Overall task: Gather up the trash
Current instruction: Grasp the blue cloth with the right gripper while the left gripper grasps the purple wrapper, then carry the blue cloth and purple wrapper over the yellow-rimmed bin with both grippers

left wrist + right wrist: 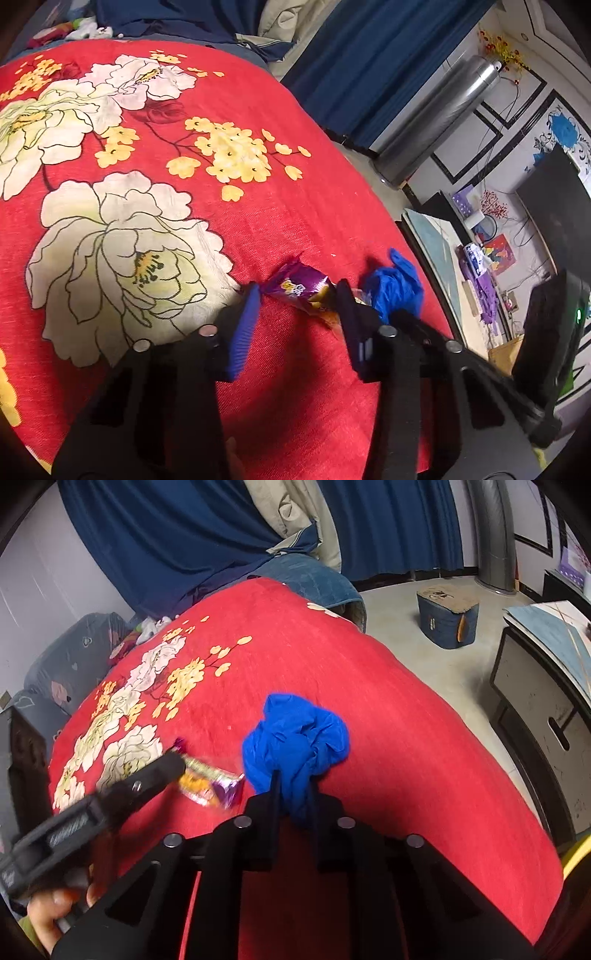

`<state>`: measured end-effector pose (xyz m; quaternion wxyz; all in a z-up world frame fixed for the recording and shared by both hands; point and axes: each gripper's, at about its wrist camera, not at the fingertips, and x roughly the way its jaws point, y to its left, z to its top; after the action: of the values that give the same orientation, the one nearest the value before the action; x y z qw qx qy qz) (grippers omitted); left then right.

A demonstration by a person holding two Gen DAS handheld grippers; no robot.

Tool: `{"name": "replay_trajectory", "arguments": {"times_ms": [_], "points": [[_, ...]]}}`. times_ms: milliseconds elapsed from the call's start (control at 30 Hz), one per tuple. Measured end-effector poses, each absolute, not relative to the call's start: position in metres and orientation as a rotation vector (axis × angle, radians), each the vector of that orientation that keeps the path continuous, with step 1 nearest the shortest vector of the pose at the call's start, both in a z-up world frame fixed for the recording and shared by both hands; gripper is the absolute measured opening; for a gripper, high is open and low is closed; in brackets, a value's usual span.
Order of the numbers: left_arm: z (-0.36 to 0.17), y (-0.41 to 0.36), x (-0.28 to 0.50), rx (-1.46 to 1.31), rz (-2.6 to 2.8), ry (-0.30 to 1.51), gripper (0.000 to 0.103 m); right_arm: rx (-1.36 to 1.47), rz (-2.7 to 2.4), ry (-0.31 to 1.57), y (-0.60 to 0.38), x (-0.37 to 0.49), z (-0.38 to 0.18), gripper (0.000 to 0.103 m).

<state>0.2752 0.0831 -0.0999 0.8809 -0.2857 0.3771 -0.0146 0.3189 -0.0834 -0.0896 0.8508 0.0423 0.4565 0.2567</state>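
A purple and orange snack wrapper lies on the red flowered bedspread. My left gripper straddles it, its blue-padded fingers meeting the wrapper's two ends. In the right wrist view one left finger covers the wrapper's far end. Just right of the wrapper sits a crumpled blue glove. My right gripper is shut on the glove's near edge, with blue material pinched between its narrow black fingers.
The bed's edge drops to a grey floor on the right. A blue storage box stands on the floor, a black cabinet and a cluttered desk beside the bed. A silver cylinder and blue curtains stand behind. A hand grips the left tool.
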Motion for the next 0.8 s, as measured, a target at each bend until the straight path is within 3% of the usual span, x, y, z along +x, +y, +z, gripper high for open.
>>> {"name": "replay_trajectory", "arguments": {"times_ms": [400,433,467,800], "points": [[-0.09,0.057,0.261,-0.537,-0.172,0.759,0.014,0.117,0.515,0.927,-0.12,0.27,-0.083,0.012],[-0.089,0.055,0.26,-0.533,-0.181,0.756,0.004,0.117,0.511,0.924,-0.123,0.265,-0.082,0.012],[-0.087,0.052,0.257,-0.525,-0.191,0.754,0.0,0.117,0.51,0.917,-0.126,0.261,-0.08,0.012],[-0.069,0.02,0.234,-0.419,-0.259,0.727,0.0,0.136,0.488,0.876,-0.152,0.232,-0.071,0.012]]}}
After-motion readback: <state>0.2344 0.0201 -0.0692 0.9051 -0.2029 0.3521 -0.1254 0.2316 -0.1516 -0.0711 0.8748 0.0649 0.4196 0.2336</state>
